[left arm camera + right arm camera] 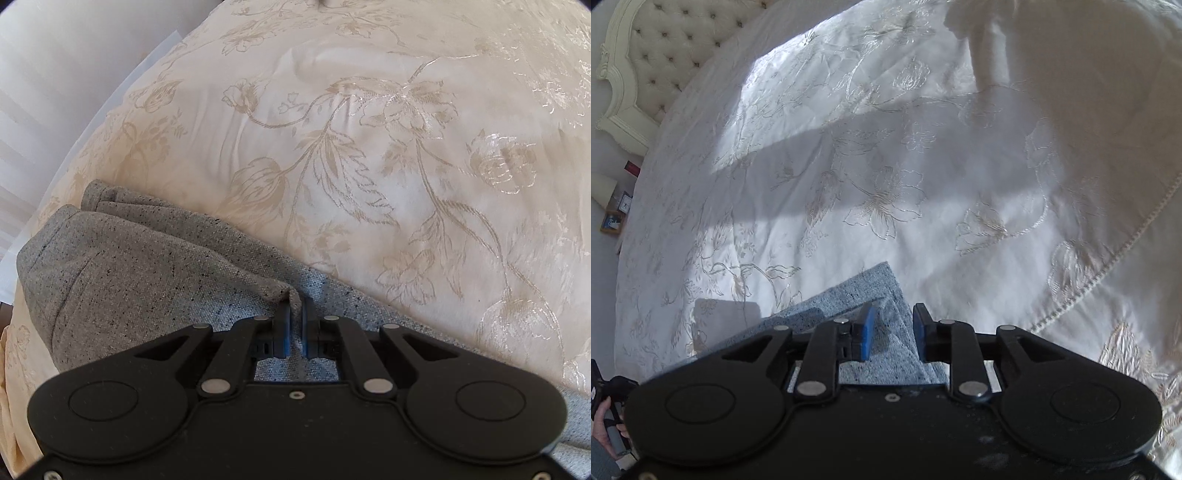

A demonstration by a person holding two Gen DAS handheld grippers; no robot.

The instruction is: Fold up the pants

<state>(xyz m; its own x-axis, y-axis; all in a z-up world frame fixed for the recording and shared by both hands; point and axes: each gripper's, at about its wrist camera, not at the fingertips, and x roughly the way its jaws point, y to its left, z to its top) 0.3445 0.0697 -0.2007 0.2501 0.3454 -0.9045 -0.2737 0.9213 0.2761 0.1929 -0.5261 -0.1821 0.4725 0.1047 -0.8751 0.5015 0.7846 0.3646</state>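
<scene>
Left wrist view, near to far. Left gripper point(295, 306): black linkage body across the bottom of the frame, jaws drawn narrow and pinching a raised ridge of the pants point(147, 273) at lower centre. Pants: grey speckled fabric, bunched in layered folds over the lower left of the frame, a strip running on toward the lower right edge. Bedspread point(388, 166): cream, floral embroidered, filling the centre and upper right under the pants. A pale wall or curtain stood at upper left; which of the two could not be told.

Right wrist view, near to far. Right gripper point(891, 325): black body along the bottom, blue-faced pads standing apart; the pants point(864, 295) lay below and between them, the pads not pressing the cloth. Pants here: a flat folded end with a squared corner at lower centre. A hand point(605, 424) showed at the lower left edge. The bedspread point(886, 184) carried bands of shadow through the centre. A tufted headboard point(661, 48) sat at upper left.
</scene>
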